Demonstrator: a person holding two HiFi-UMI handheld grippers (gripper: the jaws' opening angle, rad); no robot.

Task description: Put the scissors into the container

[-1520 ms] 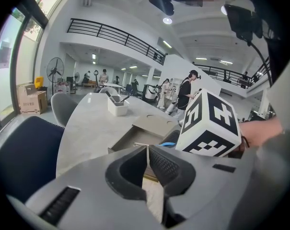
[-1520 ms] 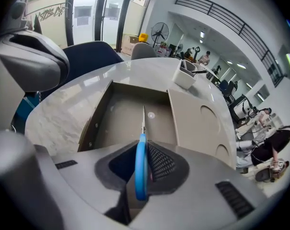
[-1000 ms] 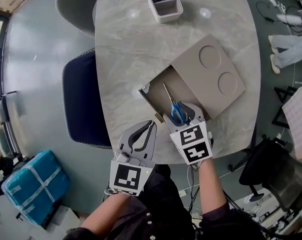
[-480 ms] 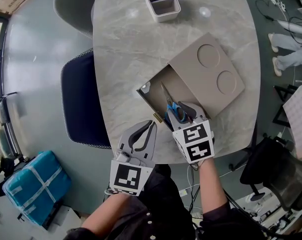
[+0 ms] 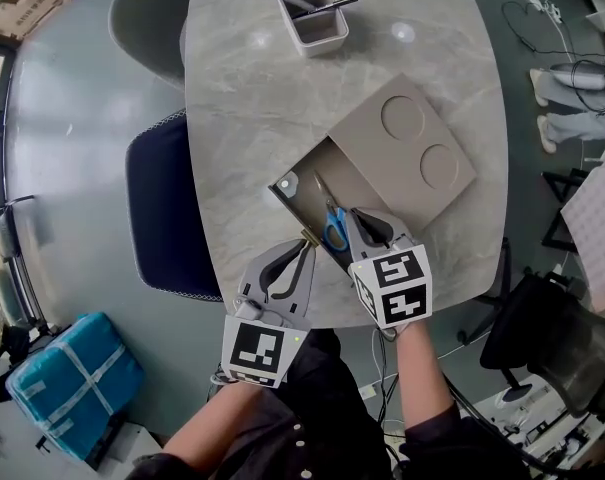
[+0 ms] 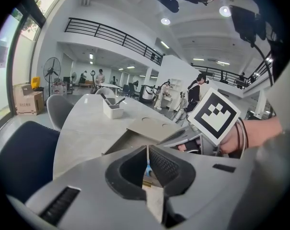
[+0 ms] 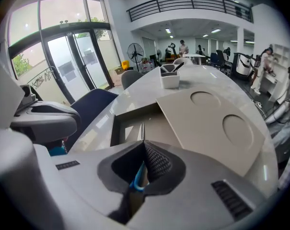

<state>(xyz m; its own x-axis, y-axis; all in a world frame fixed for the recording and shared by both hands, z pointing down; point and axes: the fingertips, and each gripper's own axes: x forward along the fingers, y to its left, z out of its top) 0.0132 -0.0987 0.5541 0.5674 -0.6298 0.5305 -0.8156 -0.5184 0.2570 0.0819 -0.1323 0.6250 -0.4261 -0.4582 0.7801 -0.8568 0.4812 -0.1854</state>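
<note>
The scissors (image 5: 330, 224), with blue handles and steel blades, lie in the open compartment of a flat beige box (image 5: 407, 148) on the marble table. My right gripper (image 5: 354, 224) is shut on their blue handle, which shows between the jaws in the right gripper view as scissors (image 7: 136, 180), blades pointing away. My left gripper (image 5: 302, 252) hovers at the table's near edge beside the box, shut on nothing; left gripper (image 6: 147, 153). A white container (image 5: 317, 25) with two dark pens stands at the far end of the table.
A dark blue chair (image 5: 162, 208) is tucked at the table's left side and a grey chair (image 5: 147, 13) beyond it. The beige lid with two round recesses (image 7: 221, 123) covers the box's right part. A chair stands at the right (image 5: 552, 338).
The right gripper's jaws have closed on the scissors' blue handle. The left gripper has edged slightly toward the box.
</note>
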